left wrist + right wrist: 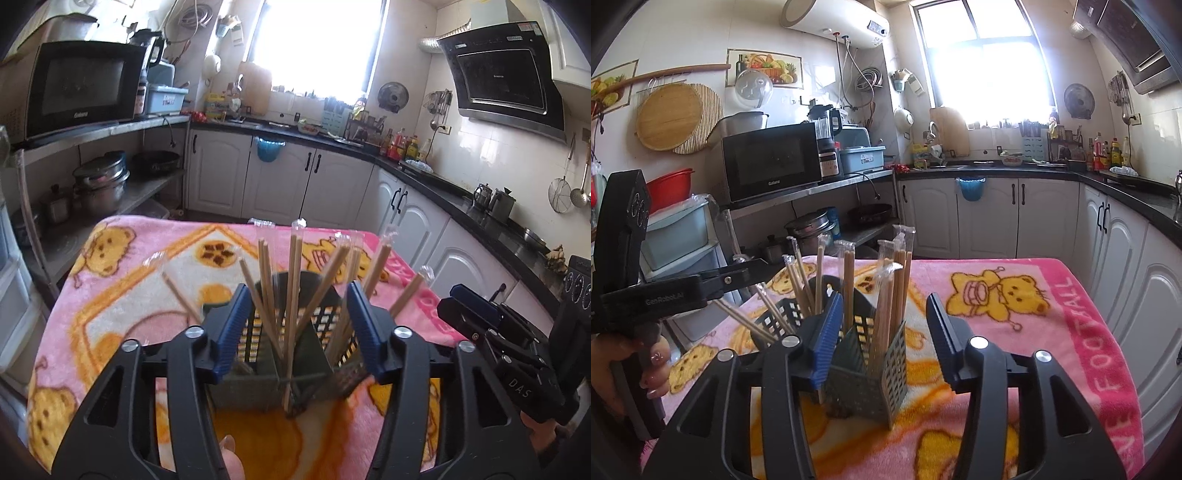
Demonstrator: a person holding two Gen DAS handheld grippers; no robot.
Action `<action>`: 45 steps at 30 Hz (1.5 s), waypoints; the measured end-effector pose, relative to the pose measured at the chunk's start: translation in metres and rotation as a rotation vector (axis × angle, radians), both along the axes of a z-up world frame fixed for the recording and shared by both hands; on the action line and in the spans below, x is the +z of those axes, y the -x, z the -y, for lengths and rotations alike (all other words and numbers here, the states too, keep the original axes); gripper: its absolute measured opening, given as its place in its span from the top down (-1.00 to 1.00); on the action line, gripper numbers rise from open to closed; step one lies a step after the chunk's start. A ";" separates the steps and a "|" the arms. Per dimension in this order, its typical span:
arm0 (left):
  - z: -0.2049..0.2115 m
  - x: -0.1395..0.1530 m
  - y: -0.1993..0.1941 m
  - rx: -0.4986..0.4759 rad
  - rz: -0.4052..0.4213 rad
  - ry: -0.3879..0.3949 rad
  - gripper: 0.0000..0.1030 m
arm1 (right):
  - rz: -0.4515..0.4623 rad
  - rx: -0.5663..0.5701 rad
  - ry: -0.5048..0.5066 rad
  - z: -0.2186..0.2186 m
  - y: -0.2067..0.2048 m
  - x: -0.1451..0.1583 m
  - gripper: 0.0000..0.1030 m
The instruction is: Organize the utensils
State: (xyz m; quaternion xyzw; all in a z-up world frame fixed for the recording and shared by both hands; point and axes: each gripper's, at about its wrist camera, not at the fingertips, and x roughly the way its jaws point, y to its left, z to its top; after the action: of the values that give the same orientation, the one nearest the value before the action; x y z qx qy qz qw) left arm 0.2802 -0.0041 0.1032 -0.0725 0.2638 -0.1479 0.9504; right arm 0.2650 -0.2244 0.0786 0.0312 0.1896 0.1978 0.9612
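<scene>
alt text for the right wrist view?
Open right gripper hovers over a dark perforated utensil holder filled with upright wrapped chopsticks, on a pink bear-print blanket. The left gripper reaches in from the left.

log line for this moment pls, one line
left gripper: open, empty | right gripper: open, empty | wrapped chopsticks: upright in holder | holder on blanket

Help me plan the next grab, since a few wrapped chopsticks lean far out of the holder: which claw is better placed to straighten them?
Probably left. The left claw is open, squarely framing the dark perforated plastic utensil holder and its wrapped wooden chopsticks. The right claw is open too, but sits off to the holder's side.
</scene>
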 end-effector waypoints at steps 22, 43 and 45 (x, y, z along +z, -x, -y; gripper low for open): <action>-0.016 -0.033 0.077 0.007 -0.126 -0.006 -0.80 | -0.109 -0.014 0.089 0.011 0.068 -0.026 -0.63; -0.008 -0.076 0.127 0.129 -0.073 -0.018 -0.80 | -0.106 -0.069 0.113 0.021 0.113 -0.072 -0.88; -0.004 -0.080 0.130 0.146 -0.058 -0.039 -0.80 | -0.102 -0.089 0.098 0.024 0.116 -0.075 -0.88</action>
State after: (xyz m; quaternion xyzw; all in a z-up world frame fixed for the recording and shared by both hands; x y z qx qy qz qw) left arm 0.1505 0.0000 0.0236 -0.0774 0.2881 -0.0711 0.9518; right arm 0.1494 -0.2485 0.0034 0.0025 0.2461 0.1437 0.9585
